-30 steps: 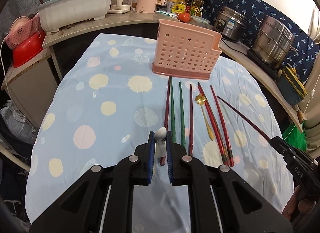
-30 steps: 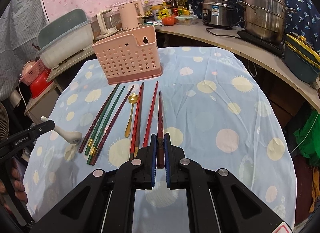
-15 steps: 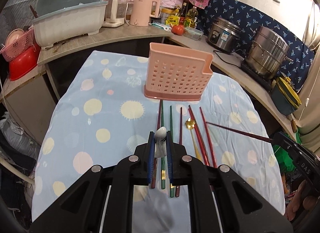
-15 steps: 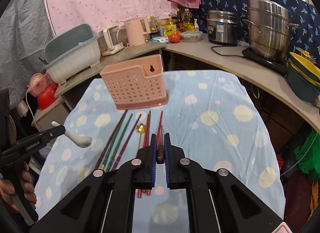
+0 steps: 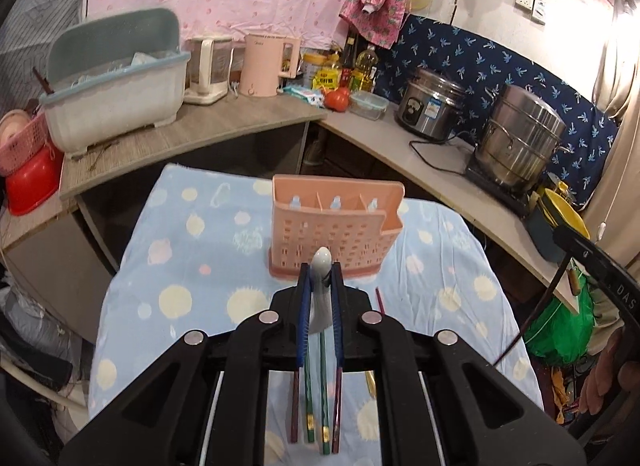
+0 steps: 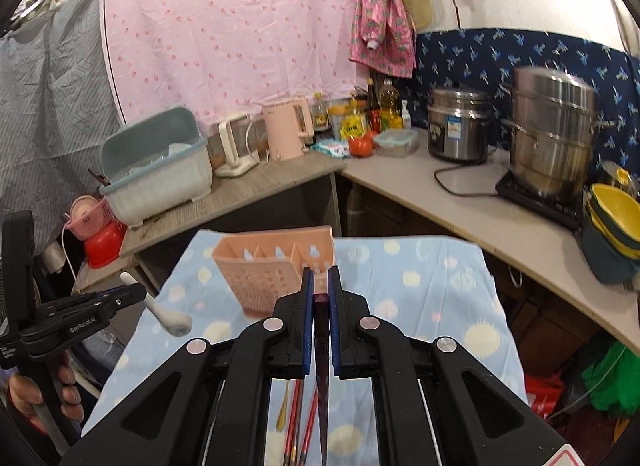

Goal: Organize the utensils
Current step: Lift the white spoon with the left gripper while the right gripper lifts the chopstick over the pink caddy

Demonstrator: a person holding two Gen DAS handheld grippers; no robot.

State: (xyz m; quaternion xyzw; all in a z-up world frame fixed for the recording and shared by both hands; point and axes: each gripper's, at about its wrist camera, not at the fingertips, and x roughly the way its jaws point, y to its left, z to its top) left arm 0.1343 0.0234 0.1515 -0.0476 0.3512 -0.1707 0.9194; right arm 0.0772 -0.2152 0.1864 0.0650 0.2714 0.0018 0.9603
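1. Left tool: clamped on the handle of a white ceramic spoon. In the right wrist view the spoon's bowl hangs at the left of the frame, raised above the cloth-covered worktop.

2. Right tool: closed on a dark red chopstick. The shaft runs down the centre of that frame, its thick end between the pads.

3. Pink utensil holder: stands upright at the centre of the left wrist frame, at the far end of the worktop. Divider walls split its open top into compartments. Neither carried utensil is over it yet.

4. Remaining chopsticks: red and green pairs lie flat at the lower centre, with a gold spoon beside them.

5. Judgement on the step in hand, carrying both items to the holder:
   - Bring each utensil vertical before lowering, so the tip enters one compartment and misses the dividers
   - Lower one tool at a time; the two would crowd each other at the narrow opening
   - The holder looks light and may tip if a utensil pushes its front wall
   - Release only once the lower end is well inside
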